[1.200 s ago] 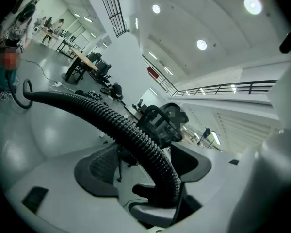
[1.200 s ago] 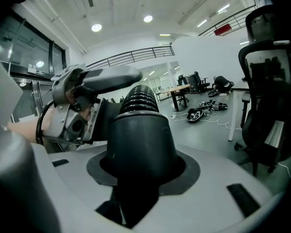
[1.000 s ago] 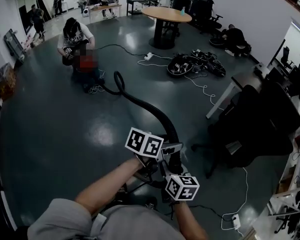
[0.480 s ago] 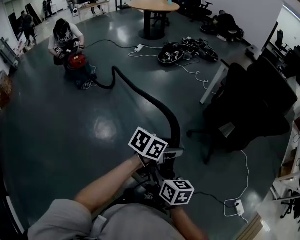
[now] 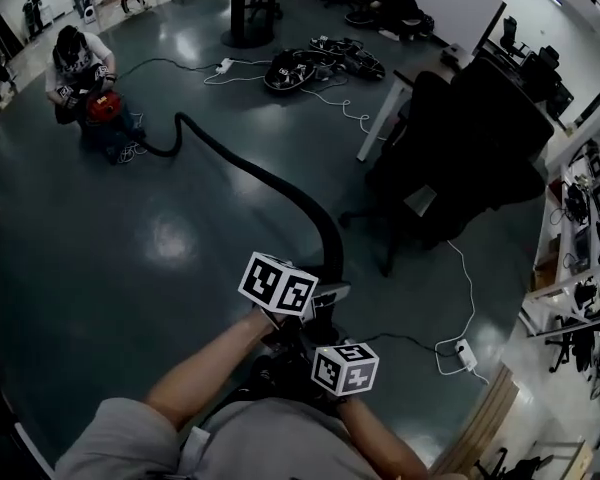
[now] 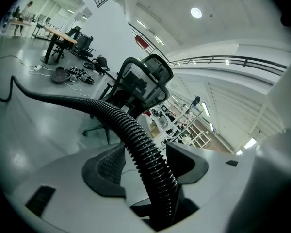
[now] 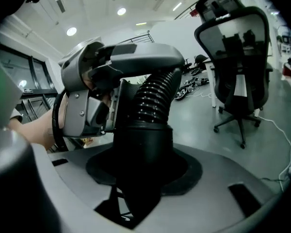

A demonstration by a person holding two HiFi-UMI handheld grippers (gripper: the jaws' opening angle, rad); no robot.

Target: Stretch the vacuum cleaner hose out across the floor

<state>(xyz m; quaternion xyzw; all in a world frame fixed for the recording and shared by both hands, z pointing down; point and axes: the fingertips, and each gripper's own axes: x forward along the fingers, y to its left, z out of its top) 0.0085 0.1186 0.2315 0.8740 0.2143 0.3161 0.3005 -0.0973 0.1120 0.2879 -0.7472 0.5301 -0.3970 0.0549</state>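
Left gripper view: the left gripper (image 6: 144, 171) has the ribbed hose (image 6: 136, 135) between its jaws, which have just been closing and stand slightly off it. The right gripper (image 7: 141, 171) clamps the hose's smooth end collar (image 7: 141, 140). Ahead of both jaws, the hose trails across the floor (image 5: 180, 248) to the red vacuum cleaner (image 5: 102, 108).

No readable text, label, brand, number or sign in any view.
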